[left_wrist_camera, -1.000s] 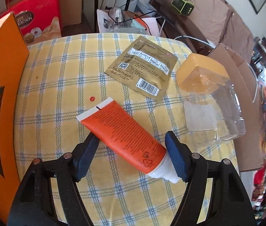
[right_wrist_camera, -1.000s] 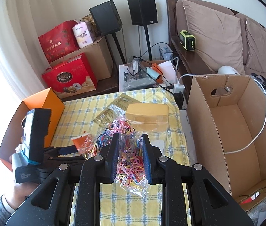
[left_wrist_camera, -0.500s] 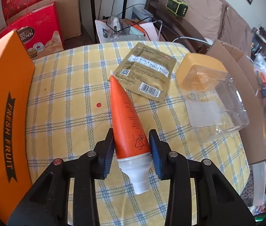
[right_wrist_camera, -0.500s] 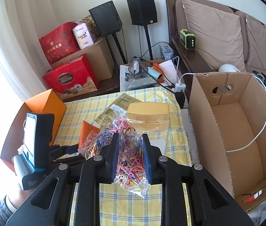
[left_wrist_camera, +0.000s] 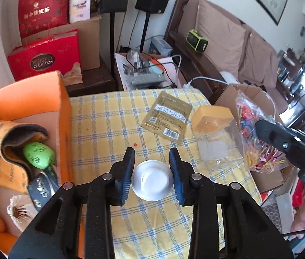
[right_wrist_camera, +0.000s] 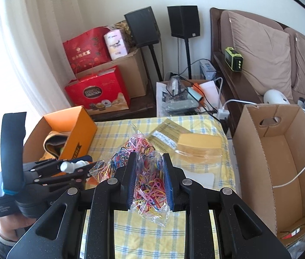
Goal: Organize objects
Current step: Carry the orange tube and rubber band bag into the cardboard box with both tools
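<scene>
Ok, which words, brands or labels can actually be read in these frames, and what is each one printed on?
"FERRERO COLLECTION": red gift box beyond the table.
Gold Chinese characters: red bag on the cardboard carton, too small for me to render reliably.
White paper roll pack: print blurred.
Gold sachet: barcode and text too small.
Orange box: banner lettering cut off, unreadable.

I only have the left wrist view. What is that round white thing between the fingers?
Observer: It is the white cap of a tube, sticking out sideways from the left gripper, which holds it above the table.
Operator: Is the brown box on the right empty?
Observer: Nearly. The cardboard box has a white cable draped in and something small in a bottom corner.
Operator: How is the bag held?
Observer: Both pads of the right gripper press on the bag of rubber bands.
</scene>
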`<move>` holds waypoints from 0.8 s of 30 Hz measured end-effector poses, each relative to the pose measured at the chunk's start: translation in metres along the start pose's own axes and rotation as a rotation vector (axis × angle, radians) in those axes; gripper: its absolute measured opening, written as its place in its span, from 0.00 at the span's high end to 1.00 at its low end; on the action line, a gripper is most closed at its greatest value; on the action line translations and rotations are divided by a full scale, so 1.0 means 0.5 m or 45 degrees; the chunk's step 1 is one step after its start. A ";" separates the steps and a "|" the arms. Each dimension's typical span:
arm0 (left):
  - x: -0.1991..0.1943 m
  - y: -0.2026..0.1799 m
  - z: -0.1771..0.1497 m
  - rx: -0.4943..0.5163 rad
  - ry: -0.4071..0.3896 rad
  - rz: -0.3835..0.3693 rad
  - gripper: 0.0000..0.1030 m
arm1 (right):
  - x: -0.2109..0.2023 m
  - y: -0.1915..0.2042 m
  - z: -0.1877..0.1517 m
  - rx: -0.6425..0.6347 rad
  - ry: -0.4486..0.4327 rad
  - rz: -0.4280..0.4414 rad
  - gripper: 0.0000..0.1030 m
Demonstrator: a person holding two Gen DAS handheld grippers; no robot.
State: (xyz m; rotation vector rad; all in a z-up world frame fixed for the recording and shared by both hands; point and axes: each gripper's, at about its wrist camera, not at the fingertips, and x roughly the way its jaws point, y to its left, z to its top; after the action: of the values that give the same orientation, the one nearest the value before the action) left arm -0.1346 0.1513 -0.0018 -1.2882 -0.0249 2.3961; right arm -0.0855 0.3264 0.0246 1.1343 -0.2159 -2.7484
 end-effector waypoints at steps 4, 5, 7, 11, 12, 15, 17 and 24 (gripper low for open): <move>-0.035 0.028 0.008 -0.020 -0.021 0.000 0.71 | 0.003 0.034 0.012 -0.019 -0.001 0.028 0.78; -0.046 0.037 0.009 -0.028 -0.029 -0.001 0.71 | 0.004 0.042 0.014 -0.024 0.001 0.037 0.78; -0.069 0.056 0.013 -0.046 -0.053 0.000 0.71 | 0.006 0.059 0.019 -0.038 0.004 0.054 0.78; -0.120 0.098 0.024 -0.084 -0.105 0.006 0.71 | 0.008 0.105 0.029 -0.081 0.000 0.086 0.78; -0.134 0.111 0.027 -0.095 -0.118 0.009 0.71 | 0.008 0.116 0.030 -0.091 0.000 0.096 0.78; -0.174 0.150 0.032 -0.123 -0.154 0.031 0.71 | 0.016 0.155 0.038 -0.124 0.005 0.135 0.78; -0.199 0.179 0.033 -0.142 -0.177 0.056 0.71 | 0.025 0.181 0.042 -0.145 0.010 0.157 0.78; -0.255 0.283 0.018 -0.227 -0.214 0.148 0.71 | 0.069 0.283 0.045 -0.209 0.051 0.261 0.78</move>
State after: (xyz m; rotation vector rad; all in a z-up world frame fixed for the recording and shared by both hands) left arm -0.1301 -0.0232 0.0749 -1.1890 -0.2235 2.6472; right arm -0.1123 0.1830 0.0442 1.0597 -0.0929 -2.5108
